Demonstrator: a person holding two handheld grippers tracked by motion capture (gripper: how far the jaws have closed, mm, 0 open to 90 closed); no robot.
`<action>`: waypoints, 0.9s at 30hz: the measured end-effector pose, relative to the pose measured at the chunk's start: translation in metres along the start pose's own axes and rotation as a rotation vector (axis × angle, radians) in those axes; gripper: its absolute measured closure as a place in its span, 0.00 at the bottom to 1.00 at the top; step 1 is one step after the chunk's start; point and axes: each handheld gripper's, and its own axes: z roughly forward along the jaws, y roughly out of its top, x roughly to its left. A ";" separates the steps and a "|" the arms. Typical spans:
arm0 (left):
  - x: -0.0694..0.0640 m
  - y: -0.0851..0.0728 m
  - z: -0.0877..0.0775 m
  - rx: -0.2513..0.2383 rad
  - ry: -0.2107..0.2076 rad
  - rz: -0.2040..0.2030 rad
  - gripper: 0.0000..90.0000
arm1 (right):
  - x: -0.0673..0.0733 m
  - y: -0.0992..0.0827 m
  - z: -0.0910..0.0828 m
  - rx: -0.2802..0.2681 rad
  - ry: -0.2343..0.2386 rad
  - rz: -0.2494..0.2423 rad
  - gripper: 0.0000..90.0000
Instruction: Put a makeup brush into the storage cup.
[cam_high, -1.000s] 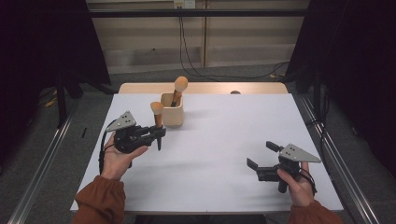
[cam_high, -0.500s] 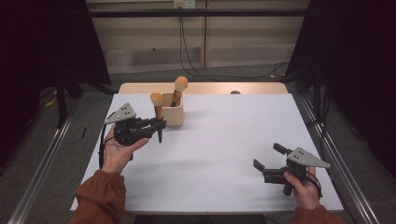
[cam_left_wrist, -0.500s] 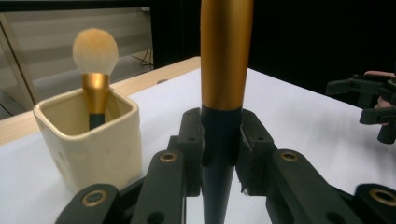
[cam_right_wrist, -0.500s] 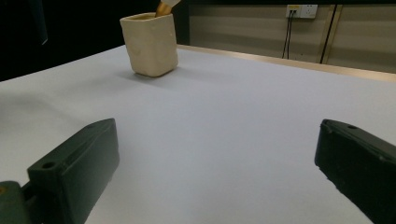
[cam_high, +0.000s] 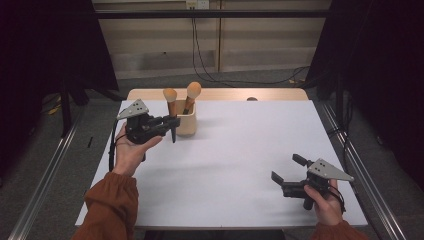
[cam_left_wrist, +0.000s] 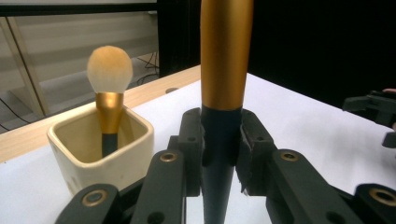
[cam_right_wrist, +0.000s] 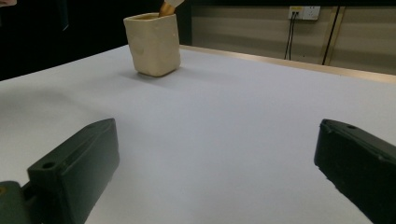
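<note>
Gripper on the left (cam_high: 172, 131) is clamped on the dark handle of a makeup brush (cam_left_wrist: 224, 60), held upright just beside the cream cup (cam_high: 186, 120) at the table's (cam_high: 240, 165) far left, where a second brush (cam_high: 190, 96) already leans. Judged from here, the danger is a lowered handle catching the cup's rim or knocking that brush, tipping the cup. Right gripper (cam_high: 286, 174) waits open, well apart, near the front edge.
</note>
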 end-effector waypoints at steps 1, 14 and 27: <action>0.001 0.002 0.001 -0.004 0.000 -0.001 0.83 | 0.000 0.000 0.000 -0.002 0.001 0.000 0.00; 0.012 0.033 0.001 -0.077 0.055 -0.003 0.83 | 0.000 0.000 -0.002 -0.004 0.014 -0.008 0.00; 0.034 0.037 0.025 -0.100 0.111 -0.022 0.83 | 0.001 -0.001 -0.002 -0.001 0.022 -0.014 0.00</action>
